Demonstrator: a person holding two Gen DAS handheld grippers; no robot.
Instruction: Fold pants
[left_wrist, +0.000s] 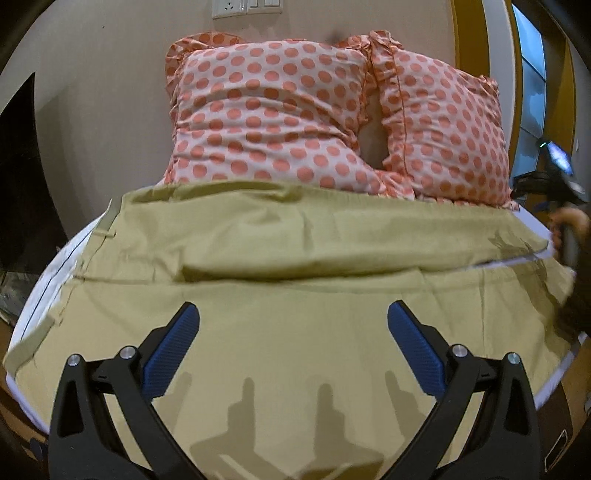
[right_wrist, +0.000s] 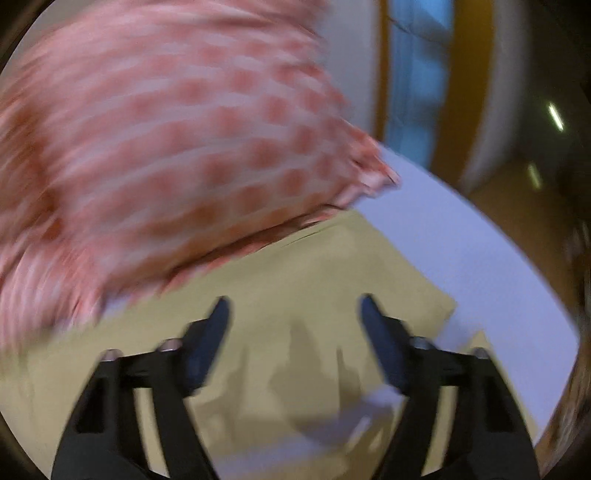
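Hovering wide-spread, both fingers (left_wrist: 415, 347) seemingly clear pants (left_wrist: 295, 258).

Two pillows (left_wrist: 269, 110) (left_wrist: 447, 136) — seemingly one pants (left_wrist: 295, 295)

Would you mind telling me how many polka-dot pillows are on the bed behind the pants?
2. The larger pillow leans against the wall at centre; the second pillow stands to its right, touching it. The pants cover their lower edges, so anything hidden behind cannot be ruled out.

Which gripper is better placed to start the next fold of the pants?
Probably the right gripper: its open jaws hover near the khaki pants' outer corner and edge. The left gripper, also open, hovers over mid-fabric, far from any edge.
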